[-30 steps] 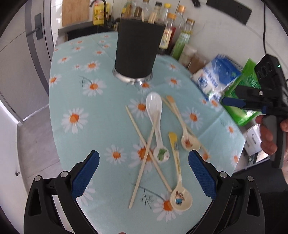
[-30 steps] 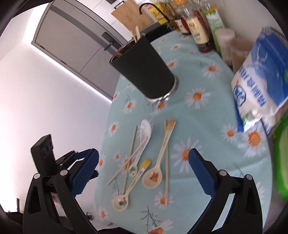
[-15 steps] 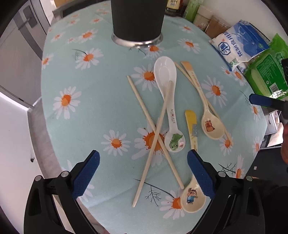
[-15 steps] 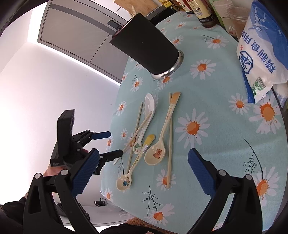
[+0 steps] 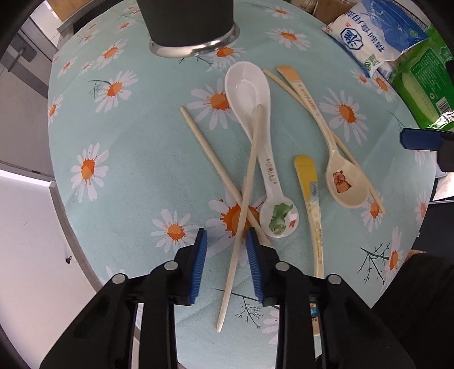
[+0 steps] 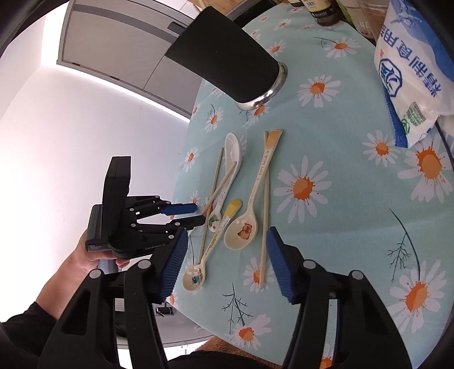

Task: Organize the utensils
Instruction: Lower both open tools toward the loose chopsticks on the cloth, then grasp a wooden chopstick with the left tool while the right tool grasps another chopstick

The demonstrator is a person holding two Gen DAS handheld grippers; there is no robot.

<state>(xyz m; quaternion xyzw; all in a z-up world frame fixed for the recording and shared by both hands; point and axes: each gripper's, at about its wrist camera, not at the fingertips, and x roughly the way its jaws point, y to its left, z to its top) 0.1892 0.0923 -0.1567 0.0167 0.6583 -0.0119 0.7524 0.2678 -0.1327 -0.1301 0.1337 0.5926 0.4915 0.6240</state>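
Left wrist view shows the left hand-held gripper [image 5: 227, 266] low in the frame, its blue pads narrowed around a pale chopstick [image 5: 244, 204] but with a gap on either side, so the jaws are partly open and not yet pinching. That chopstick runs from the bowl of a white spoon [image 5: 252, 113] down to the lower middle of the frame, crossing a second chopstick [image 5: 210, 153] just above the pads. The white spoon's handle end bears a green dinosaur print. Right of it lie a yellow-handled spoon [image 5: 310, 198] and a cream spoon with a bear print [image 5: 340, 178], and a third chopstick [image 5: 349, 159] lies under and alongside the bear spoon.

All of these rest on the tabletop [image 5: 142, 136], covered in a light blue daisy cloth. Its curved edge falls away at the left and lower left, close beside the left pad; bare cloth spreads at centre left. A black cup [image 5: 190, 25] with a metal base stands at the top edge. A blue-and-white bag [image 5: 374, 31] and a green packet [image 5: 425, 71] crowd the upper right.

Right wrist view shows the right hand-held gripper [image 6: 227, 261] wide open at the bottom, gripping nothing, poised above the near ends of the spoons, with bare daisy cloth to the right.
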